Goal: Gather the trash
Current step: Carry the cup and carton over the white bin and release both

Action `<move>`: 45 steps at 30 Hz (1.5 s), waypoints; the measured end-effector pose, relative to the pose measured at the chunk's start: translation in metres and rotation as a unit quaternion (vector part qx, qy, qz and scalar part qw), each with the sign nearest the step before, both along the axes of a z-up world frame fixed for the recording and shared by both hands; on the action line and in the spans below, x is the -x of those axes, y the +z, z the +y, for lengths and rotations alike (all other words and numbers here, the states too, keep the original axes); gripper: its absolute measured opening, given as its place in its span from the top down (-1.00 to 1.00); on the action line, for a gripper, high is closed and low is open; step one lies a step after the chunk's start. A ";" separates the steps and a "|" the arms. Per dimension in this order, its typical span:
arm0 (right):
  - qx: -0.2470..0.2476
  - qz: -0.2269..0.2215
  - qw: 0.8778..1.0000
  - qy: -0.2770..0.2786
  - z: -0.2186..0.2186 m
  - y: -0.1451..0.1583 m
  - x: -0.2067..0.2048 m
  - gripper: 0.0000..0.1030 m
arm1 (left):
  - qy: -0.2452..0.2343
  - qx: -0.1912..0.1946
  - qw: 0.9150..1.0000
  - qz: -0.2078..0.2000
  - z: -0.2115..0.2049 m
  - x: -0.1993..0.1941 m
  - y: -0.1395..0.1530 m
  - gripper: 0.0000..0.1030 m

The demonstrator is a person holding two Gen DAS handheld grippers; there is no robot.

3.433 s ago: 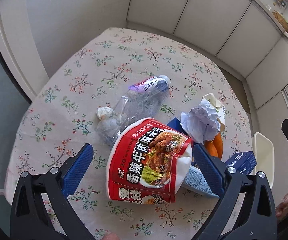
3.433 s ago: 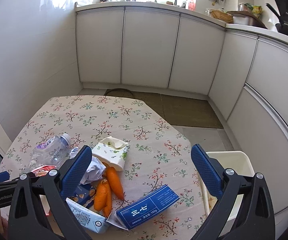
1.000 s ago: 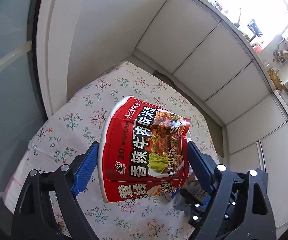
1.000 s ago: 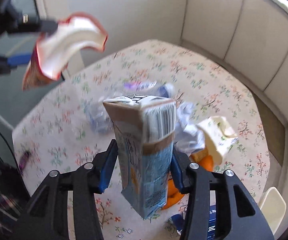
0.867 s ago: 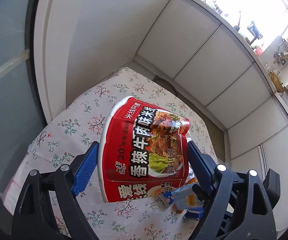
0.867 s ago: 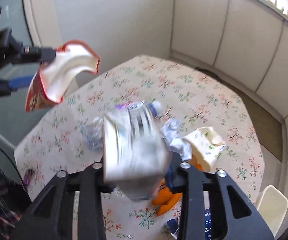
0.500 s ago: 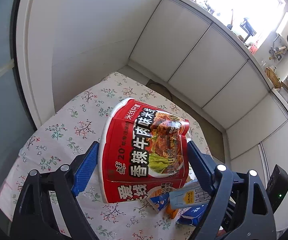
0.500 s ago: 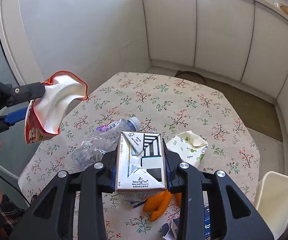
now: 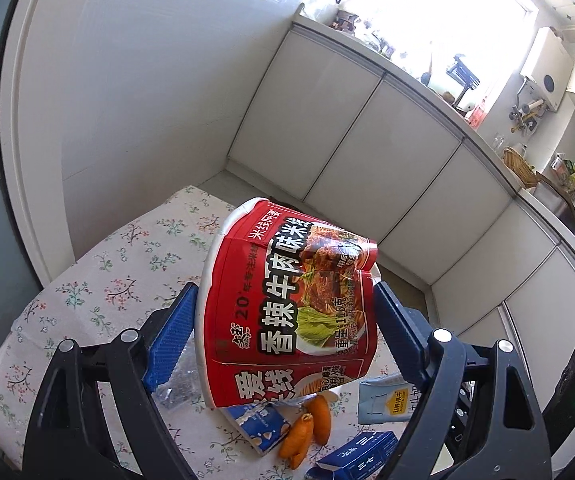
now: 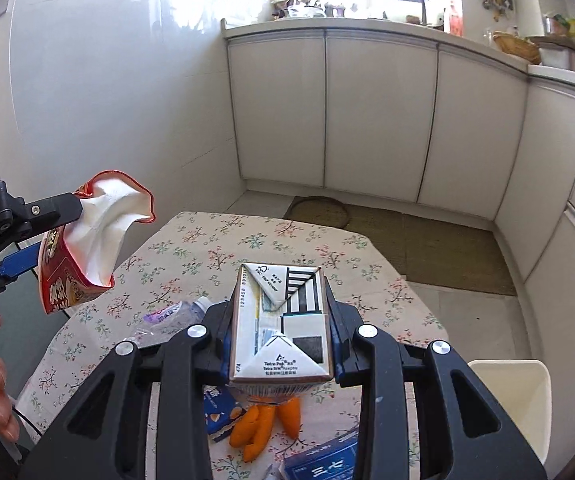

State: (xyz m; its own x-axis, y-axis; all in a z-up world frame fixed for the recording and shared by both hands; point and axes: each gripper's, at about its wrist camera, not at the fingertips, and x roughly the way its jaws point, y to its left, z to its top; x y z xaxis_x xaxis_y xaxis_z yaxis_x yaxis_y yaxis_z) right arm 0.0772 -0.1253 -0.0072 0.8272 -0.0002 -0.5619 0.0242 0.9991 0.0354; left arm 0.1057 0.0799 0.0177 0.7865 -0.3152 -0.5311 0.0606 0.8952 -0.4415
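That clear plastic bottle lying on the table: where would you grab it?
Probably around its middle, near the purple label, from above. The plastic bottle lies on its side on the table, long sides exposed, and its crumpled body should squeeze between the fingers.

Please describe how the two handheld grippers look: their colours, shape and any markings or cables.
Both are alike: the left gripper and right gripper have black angular frames with triangular cut-outs, silver round bolt heads and blue ribbed pads. Seen from the right wrist view, the left gripper's black body carries partial white lettering. A thin dark cable hangs below it.
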 end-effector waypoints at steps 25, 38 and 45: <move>0.003 0.019 0.974 -0.227 -0.197 -0.004 0.071 0.34 | -0.145 -0.009 0.989 -0.016 -0.183 0.018 -0.010 -0.60; -0.039 0.049 0.945 -0.320 -0.288 -0.027 0.102 0.27 | -0.210 -0.027 0.977 -0.017 -0.269 0.041 -0.015 -0.60; -0.055 0.041 0.926 -0.371 -0.319 -0.026 0.130 -0.37 | -0.260 -0.036 0.965 -0.015 -0.322 0.055 -0.025 -0.60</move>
State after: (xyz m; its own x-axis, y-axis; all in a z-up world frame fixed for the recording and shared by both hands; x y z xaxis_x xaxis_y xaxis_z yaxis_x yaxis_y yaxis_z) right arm -0.0524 -0.4443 -0.0333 0.5759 -0.4909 -0.6537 0.7101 0.6966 0.1026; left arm 0.0511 -0.2419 -0.0073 0.5470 -0.6353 -0.5451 0.5222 0.7679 -0.3710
